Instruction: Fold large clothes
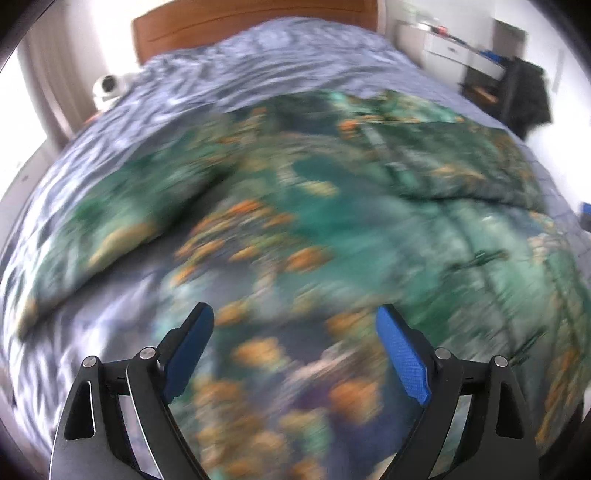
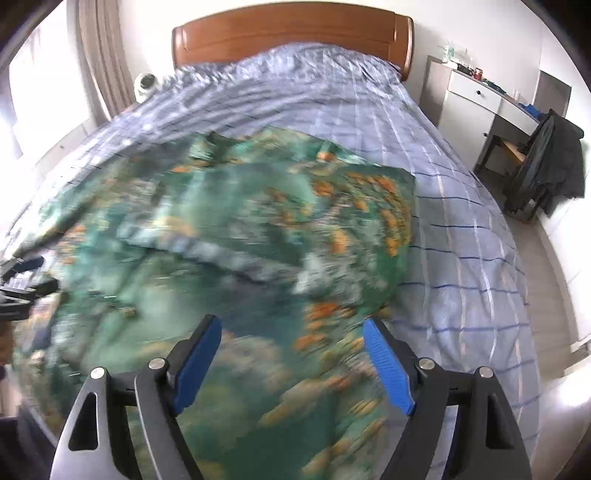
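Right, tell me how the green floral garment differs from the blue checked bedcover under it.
The green floral garment carries orange flowers; the blue checked bedcover has plain white and dark lines. The garment covers only part of the bed; the bedcover runs up to the headboard. The garment is rumpled with folds; the bedcover lies smoother. Both are fabric, spread out.

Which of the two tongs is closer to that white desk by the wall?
Right. The right tongs hover over the garment's edge on the side of the white desk; the left tongs are at its far edge.
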`<state>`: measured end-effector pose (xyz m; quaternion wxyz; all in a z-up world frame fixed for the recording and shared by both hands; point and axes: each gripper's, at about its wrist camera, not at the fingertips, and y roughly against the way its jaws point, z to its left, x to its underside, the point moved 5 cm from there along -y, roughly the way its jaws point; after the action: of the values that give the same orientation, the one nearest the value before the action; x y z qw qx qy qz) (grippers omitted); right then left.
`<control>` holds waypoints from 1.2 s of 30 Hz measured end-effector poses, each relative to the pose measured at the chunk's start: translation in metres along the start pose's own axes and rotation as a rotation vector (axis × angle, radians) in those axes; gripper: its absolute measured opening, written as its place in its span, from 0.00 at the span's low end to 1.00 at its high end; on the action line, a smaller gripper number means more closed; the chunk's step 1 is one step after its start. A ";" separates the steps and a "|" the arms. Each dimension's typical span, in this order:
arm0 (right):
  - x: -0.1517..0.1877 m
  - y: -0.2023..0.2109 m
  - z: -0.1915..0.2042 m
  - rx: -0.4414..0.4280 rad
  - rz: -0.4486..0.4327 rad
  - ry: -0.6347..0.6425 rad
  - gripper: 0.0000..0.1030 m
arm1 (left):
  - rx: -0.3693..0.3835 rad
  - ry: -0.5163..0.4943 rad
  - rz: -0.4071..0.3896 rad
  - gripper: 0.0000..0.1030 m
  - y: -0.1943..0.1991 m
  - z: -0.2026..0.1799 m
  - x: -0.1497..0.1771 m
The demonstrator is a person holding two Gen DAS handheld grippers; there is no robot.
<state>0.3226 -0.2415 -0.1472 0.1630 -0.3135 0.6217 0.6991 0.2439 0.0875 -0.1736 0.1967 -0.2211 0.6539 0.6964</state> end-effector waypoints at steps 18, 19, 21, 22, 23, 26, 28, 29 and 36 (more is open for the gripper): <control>0.040 0.062 0.112 -0.044 -0.097 0.151 0.79 | 0.036 1.043 -0.128 0.89 -0.014 0.265 0.040; 0.040 0.063 0.114 -0.049 -0.097 0.152 0.79 | 0.036 1.104 -0.135 0.89 -0.019 0.279 0.044; 0.042 0.065 0.117 -0.055 -0.097 0.156 0.79 | 0.029 1.172 -0.140 0.89 -0.031 0.298 0.047; 0.043 0.066 0.119 -0.056 -0.095 0.159 0.79 | 0.019 1.188 -0.133 0.89 -0.038 0.308 0.048; 0.045 0.066 0.121 -0.055 -0.091 0.164 0.79 | 0.002 1.198 -0.125 0.89 -0.044 0.315 0.050; 0.050 0.067 0.126 -0.058 -0.081 0.182 0.79 | -0.021 1.239 -0.115 0.89 -0.061 0.334 0.054; 0.052 0.068 0.130 -0.063 -0.074 0.187 0.79 | -0.028 1.269 -0.141 0.89 -0.063 0.343 0.056; 0.053 0.068 0.132 -0.066 -0.070 0.188 0.79 | -0.033 1.278 -0.153 0.89 -0.064 0.348 0.056; 0.056 0.068 0.147 -0.094 -0.057 0.211 0.79 | -0.110 1.201 -0.154 0.51 -0.064 0.354 0.042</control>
<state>0.2042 -0.1191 -0.1264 0.1014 -0.4099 0.5927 0.6858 0.2274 0.4443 -0.2332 -0.1685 -0.6316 0.5958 0.4666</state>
